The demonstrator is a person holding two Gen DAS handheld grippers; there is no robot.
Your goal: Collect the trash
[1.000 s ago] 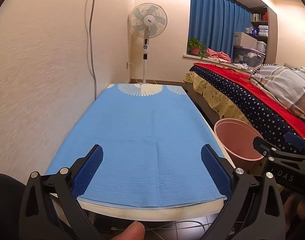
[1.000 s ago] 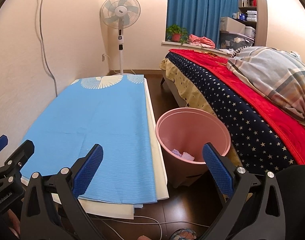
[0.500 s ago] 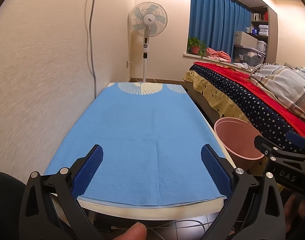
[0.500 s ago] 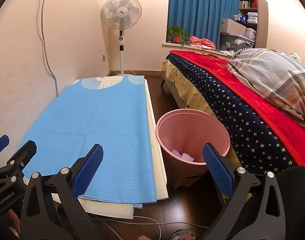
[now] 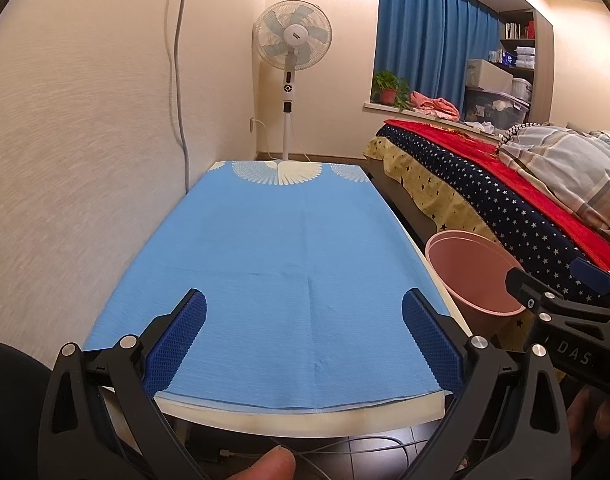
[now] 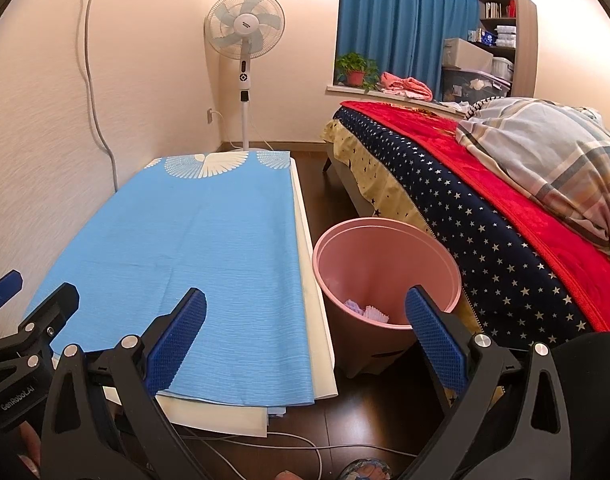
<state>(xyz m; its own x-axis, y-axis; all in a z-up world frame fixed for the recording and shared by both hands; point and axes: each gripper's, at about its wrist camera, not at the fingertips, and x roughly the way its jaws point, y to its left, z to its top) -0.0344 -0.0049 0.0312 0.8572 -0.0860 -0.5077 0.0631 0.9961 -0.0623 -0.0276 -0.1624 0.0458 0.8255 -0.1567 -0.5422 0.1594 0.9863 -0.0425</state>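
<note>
- My left claw (image 5: 305, 336) hovers over the near end of the desk (image 5: 289, 420), jaws spread wide with nothing between them.
- My right claw (image 6: 305, 332) is likewise released and empty, aimed between the desk edge and the pink bin (image 6: 385, 240).
- The blue cloth (image 5: 289, 264) on the desk looks bare; I spot no loose trash on it from either view.
- The trash (image 6: 365, 312) I can see is already in the bin: a couple of small pale crumpled bits at the bottom.
- The bin stands on the floor between the desk and the bed (image 6: 485, 208).
- My read: collecting is finished or nearly so.
- Next I'd scan the floor and desk edges for strays before committing either claw.
</note>
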